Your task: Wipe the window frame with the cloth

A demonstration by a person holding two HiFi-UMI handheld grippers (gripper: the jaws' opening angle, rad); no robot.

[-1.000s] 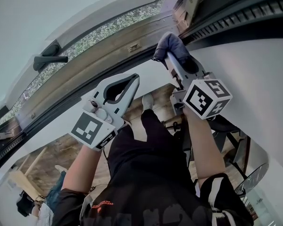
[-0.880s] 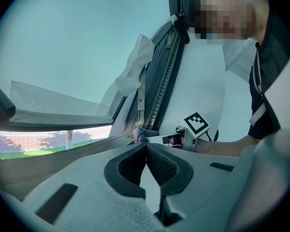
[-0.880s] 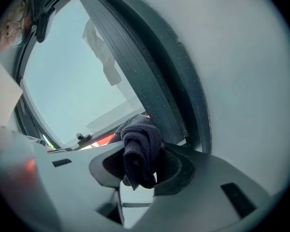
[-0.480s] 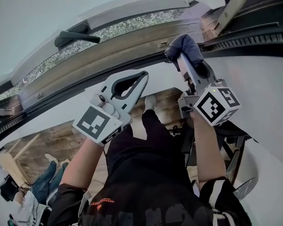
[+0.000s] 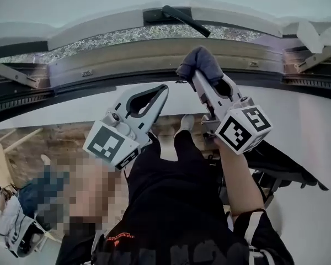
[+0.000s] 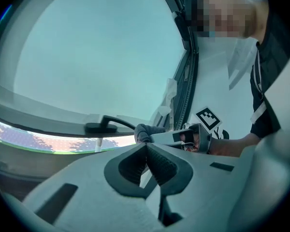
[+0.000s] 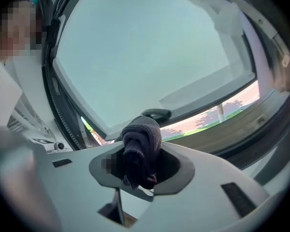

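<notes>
Jaws were clamped on cloth (image 5: 200,61) (right gripper (image 5: 197,77)) and closed empty (left gripper (image 6: 146,148)). Cloth by window frame (image 5: 127,53) was shown only in head view, upper centre.

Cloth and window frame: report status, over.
Right gripper shut on cloth. Left gripper shut, empty. Cloth up at window frame. Handle above, clear of it.

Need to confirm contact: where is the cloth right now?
In the head view the cloth is right of centre, bunched in the right gripper, at the lower edge of the window frame, below the black handle.
</notes>
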